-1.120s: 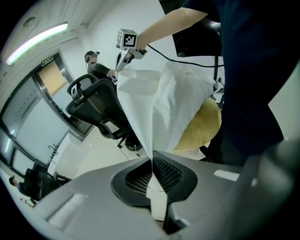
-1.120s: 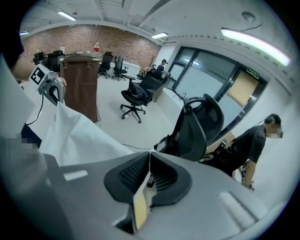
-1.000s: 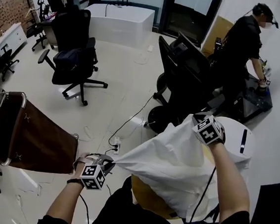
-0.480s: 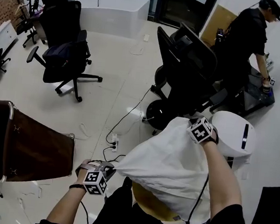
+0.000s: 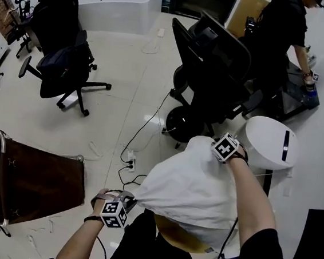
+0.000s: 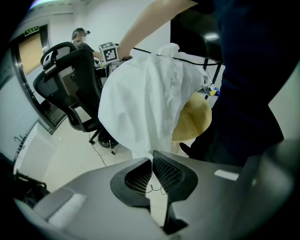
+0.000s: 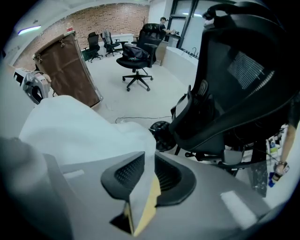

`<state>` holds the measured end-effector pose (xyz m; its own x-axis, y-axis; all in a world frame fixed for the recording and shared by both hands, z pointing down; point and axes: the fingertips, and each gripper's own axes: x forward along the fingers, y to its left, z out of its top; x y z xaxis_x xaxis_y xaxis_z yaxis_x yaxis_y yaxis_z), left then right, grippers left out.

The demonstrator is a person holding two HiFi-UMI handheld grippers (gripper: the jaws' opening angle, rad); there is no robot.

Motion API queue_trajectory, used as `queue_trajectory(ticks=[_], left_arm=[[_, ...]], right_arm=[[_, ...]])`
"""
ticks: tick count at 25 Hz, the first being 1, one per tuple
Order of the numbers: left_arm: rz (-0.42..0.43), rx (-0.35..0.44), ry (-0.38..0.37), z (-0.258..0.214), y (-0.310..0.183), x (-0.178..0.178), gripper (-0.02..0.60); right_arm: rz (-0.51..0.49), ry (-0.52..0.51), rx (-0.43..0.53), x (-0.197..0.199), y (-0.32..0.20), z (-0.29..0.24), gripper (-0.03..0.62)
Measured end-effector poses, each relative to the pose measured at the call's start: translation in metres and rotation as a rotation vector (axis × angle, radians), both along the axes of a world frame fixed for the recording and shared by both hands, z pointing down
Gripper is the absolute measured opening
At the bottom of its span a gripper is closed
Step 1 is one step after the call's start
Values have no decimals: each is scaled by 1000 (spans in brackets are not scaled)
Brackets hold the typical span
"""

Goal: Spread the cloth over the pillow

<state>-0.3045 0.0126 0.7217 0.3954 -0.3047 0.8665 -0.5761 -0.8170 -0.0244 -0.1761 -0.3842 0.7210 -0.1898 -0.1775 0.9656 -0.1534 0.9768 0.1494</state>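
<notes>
While the chair (image 5: pixel 215 62) stands on the floor just beyond our hands, the white cloth (image 5: pixel 196 187) hangs draped over the yellow pillow (image 5: pixel 176 237). It covers the pillow's top and far side, and only the near lower edge shows under the hem. We hold the cloth at two places, well apart.

At its far upper end is the right gripper (image 7: pixel 149 164), pointing steeply down, with its marker cube beside the cloth's far edge in the head view. Its jaws have just been opening and now stand a little apart. A fold of cloth and a sliver of the yellow pillow lie in the gap between them, and the fold rests against one pad without being squeezed.

At the cloth's near left corner is the left gripper (image 6: pixel 151 158), lower than the right one and tilted downward. Its jaws are pressed together at the tips, with the corner of the cloth pinched between them. From that pinch the cloth rises taut toward the pillow.
</notes>
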Motion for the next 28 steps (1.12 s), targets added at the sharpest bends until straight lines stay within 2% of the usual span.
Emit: queue_trajectory(ticks=[1,3,6,9,14,17,21,24,28], left_arm=[[2,-5,3,1,-2,-1,11],[8,-12,7,2,-5,-4,63],[29,-14,13,-1,-11,-8,122],[72,-17,5,-6,-17,-14,154],[108,13,-43,-28,-26,-28,196],[109,78,-74,-52,-38,-31,199],[132,208,-67,-95,-57,0,198],[175,301,-55,-129,-71,41,198],[213,386,10,-174,-76,102,197]], right_arm=[[1,-17,-4,-2,0,-1,99],[12,-72,-7,-9,0,-10,131],[26,-187,-6,-22,2,-41,146],[16,-303,15,-27,5,-80,155],[17,-430,94,-3,24,-155,167],[24,-490,157,23,40,-203,169],[69,-562,237,72,66,-255,169],[117,-612,284,115,90,-282,169],[149,-633,346,171,131,-305,169]])
